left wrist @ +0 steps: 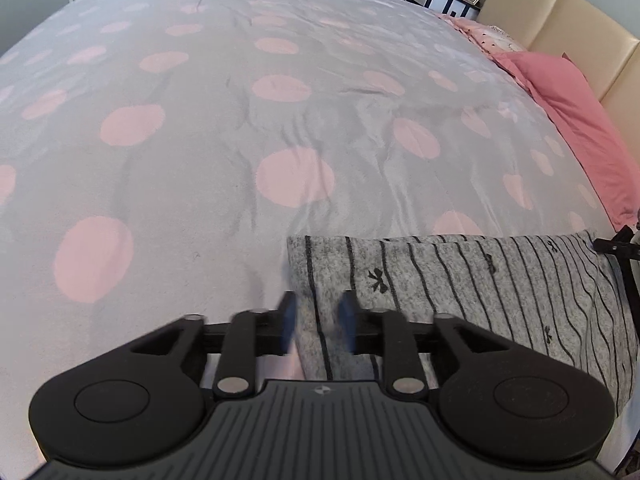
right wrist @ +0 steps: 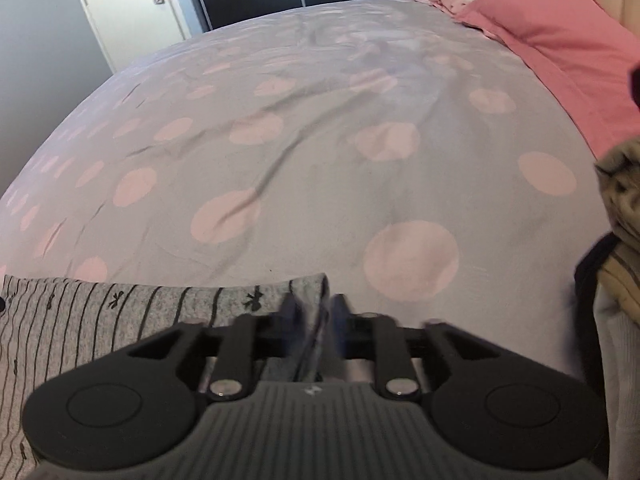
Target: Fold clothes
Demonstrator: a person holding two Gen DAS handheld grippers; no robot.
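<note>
A grey garment with thin black stripes and small bows (left wrist: 480,280) lies folded flat on the near part of the bed. My left gripper (left wrist: 318,320) sits at its left corner. The blue fingers (left wrist: 287,320) look blurred and stand apart, with the garment's edge running through the gap, not pinched. In the right wrist view the same garment (right wrist: 120,312) stretches off to the left. My right gripper (right wrist: 314,320) is at its right corner, jaws apart, with a bunched fold of the fabric between the blurred fingers (right wrist: 340,320).
The bed cover (left wrist: 200,140) is grey with large pink dots and lightly creased. Pink pillows (left wrist: 572,120) line the beige headboard (left wrist: 560,20) on the right. A heap of olive and dark clothes (right wrist: 624,208) sits at the right edge. A white door (right wrist: 132,0) stands beyond the bed.
</note>
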